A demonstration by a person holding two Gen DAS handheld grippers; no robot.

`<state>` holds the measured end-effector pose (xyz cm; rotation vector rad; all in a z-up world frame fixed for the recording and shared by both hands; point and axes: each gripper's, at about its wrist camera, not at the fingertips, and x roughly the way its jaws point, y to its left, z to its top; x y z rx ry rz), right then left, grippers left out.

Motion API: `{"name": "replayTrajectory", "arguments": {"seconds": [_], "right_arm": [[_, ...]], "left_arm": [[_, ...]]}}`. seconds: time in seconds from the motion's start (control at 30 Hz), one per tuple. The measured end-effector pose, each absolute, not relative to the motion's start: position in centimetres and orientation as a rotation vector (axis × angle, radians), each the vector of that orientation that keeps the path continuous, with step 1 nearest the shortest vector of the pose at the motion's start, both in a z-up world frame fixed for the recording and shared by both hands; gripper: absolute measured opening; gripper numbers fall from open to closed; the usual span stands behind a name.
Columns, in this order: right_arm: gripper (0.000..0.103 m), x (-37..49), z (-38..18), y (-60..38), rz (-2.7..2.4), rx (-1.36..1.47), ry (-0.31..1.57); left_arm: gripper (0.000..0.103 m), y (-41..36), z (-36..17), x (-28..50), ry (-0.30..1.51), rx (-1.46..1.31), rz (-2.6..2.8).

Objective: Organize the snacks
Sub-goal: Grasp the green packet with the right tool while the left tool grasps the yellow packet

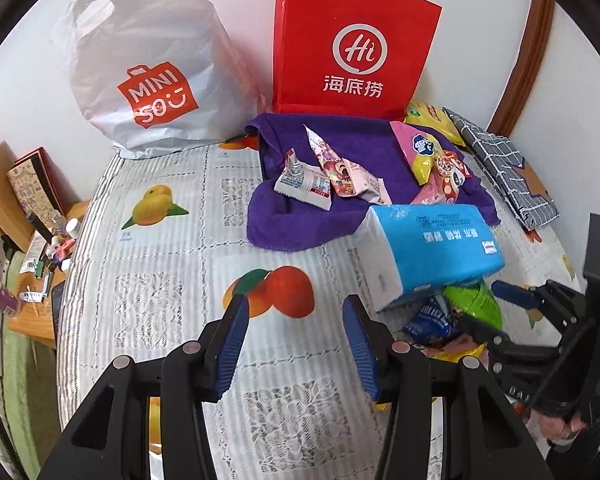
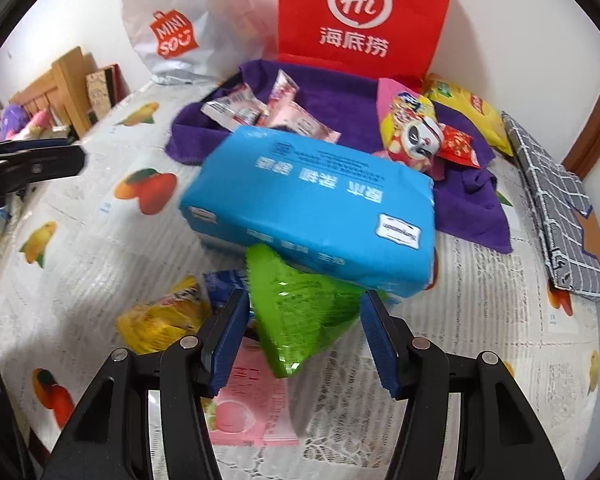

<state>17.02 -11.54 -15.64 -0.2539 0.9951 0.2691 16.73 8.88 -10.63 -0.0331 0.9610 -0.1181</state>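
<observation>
I am looking into a lived-in room of a home: the worktop [image 1: 172, 240] wears a lace-patterned plastic cloth printed with fruit, pushed against a white wall. A white plastic MINISO shopping bag [image 1: 148, 76] and a red Haidilao paper bag [image 1: 352, 44] lean there, and a cluttered wooden side table [image 1: 40, 276] holds small bottles and books.

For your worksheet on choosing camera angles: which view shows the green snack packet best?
The right wrist view: the green snack packet fills the middle, between open jaws, partly under the blue tissue pack. The left wrist view shows only a sliver.
</observation>
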Motion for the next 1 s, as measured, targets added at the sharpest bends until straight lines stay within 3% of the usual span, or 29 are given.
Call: {"name": "replayTrajectory", "arguments": {"seconds": [0.5,0.8,1.0], "right_arm": [[0.058,18.4,-18.0,-12.4,0.228,-0.196,1.035],[0.051,17.6,-16.7,-14.6,0.237,-0.102,0.998],[0.051,16.6,-14.7,-17.1,0.215,-0.048,0.946]], "left_arm": [[0.047,8.4,-12.3,15.7,0.979,-0.036,-0.146],[0.047,6.7,-12.7,14.6,0.977,-0.051,-0.219],[0.06,4.9,-12.4,13.5,0.961,-0.069,-0.292]]}}
